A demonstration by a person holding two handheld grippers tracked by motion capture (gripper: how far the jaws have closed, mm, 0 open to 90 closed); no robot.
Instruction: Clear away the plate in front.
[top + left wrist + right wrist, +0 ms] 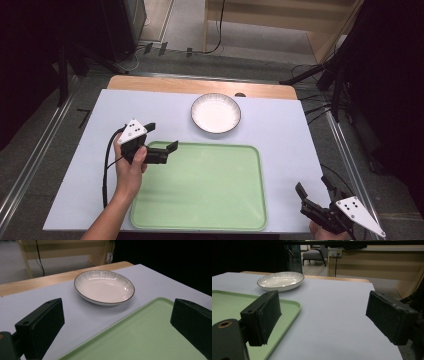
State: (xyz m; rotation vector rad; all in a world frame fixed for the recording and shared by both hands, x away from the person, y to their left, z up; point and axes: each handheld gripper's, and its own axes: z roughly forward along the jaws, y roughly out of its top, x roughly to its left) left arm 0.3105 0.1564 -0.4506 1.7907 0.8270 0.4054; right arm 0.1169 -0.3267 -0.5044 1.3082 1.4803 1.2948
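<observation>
A white bowl point(216, 113) with a thin dark rim sits empty on the pale table cover, beyond a light green tray point(200, 187). My left gripper point(161, 137) hovers at the tray's far left corner, held by a hand, jaws open and empty, aimed toward the bowl point(104, 287). One jaw stands over the cover, the other over the tray point(140, 340). My right gripper point(314, 184) is at the table's near right corner, open and empty, right of the tray point(227, 305), with the bowl point(280, 280) far ahead.
The pale cover point(280, 135) lies on a wooden table point(200, 86). Dark stands and cables point(320, 75) flank the table on both sides. A chair point(314, 255) and wooden furniture stand in the room beyond.
</observation>
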